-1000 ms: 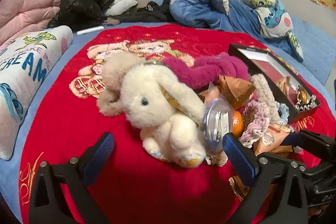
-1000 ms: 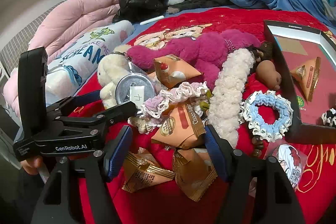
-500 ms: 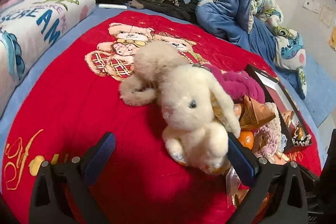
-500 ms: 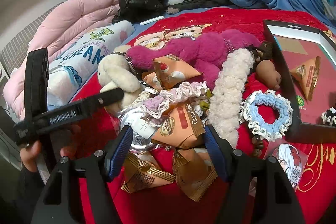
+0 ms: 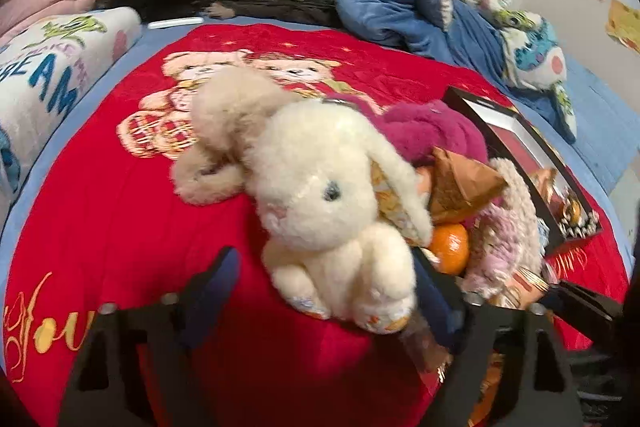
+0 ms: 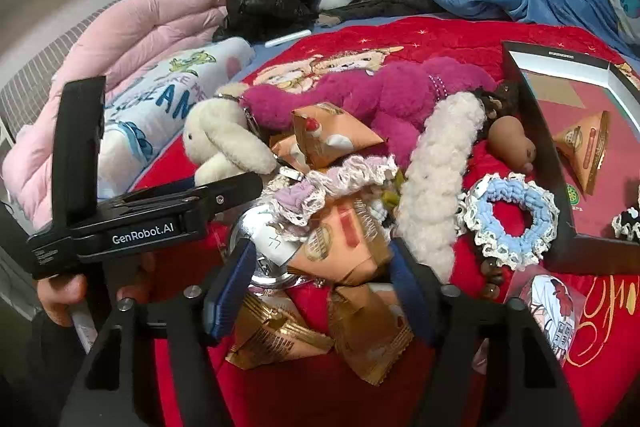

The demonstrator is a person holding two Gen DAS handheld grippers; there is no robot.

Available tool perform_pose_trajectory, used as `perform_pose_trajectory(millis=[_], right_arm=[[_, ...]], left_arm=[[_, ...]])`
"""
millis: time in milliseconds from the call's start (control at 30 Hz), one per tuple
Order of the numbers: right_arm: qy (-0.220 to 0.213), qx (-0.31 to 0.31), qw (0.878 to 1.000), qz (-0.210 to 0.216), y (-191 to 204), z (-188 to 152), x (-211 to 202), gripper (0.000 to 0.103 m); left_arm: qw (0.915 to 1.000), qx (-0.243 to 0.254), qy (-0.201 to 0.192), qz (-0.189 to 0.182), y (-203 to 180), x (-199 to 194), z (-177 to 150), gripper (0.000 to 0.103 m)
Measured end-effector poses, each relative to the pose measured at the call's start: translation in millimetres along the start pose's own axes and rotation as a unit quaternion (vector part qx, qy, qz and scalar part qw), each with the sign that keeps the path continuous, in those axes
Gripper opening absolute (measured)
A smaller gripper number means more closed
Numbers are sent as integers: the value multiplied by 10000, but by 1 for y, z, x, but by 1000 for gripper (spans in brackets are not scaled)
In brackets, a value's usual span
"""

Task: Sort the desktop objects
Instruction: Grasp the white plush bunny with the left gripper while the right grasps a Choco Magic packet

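The step in hand is the pick-up stage of the sort, with both tools closing at once over a pile on the red embroidered blanket (image 5: pixel 100 211) that covers the bed. At the left of the pile, the left tool (image 5: pixel 324 291) straddles the cream plush rabbit with long floppy ears (image 5: pixel 328 211); its jaws are closing with the rabbit's lower body between them, the right pad appears to touch the plush, and the left pad stands clear, so no grip is made yet. Further right, the right tool (image 6: pixel 320 283) is closing around the tan triangular snack packet (image 6: pixel 344 247), which sits between the pads beside a round silver tin (image 6: pixel 264 259); contact cannot be confirmed. The next move calls for each tool to finish closing, lift clear of neighbouring items, and carry toward the black open box with a red lining (image 6: pixel 560 163) at the far right, which already contains one similar packet. Legible writing: "GenRobot.AI" on the left tool body, part of "SCREAM" on the white printed pillow (image 6: pixel 160 107), and a gold "You" on the blanket.
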State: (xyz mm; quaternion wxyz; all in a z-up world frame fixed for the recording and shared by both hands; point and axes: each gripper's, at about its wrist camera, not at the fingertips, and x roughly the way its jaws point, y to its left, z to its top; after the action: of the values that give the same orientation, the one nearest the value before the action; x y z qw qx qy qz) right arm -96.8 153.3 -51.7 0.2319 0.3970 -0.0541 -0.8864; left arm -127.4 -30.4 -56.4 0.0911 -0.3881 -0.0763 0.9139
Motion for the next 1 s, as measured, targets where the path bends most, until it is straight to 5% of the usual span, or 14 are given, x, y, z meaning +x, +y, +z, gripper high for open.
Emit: perform_pose_trajectory(millis=[233, 433, 1000], right_arm=[[43, 115, 9999, -69, -5, -3, 3, 40], [-3, 113, 9999, -94, -4, -3, 1, 37], [-336, -137, 9986, -380, 7, -3, -13, 32]], left_arm=[[9996, 257, -66, 114, -13, -3, -4, 62], [9984, 454, -171, 287, -22, -6, -5, 55], [9908, 839, -649, 838, -36, -25, -17, 48]])
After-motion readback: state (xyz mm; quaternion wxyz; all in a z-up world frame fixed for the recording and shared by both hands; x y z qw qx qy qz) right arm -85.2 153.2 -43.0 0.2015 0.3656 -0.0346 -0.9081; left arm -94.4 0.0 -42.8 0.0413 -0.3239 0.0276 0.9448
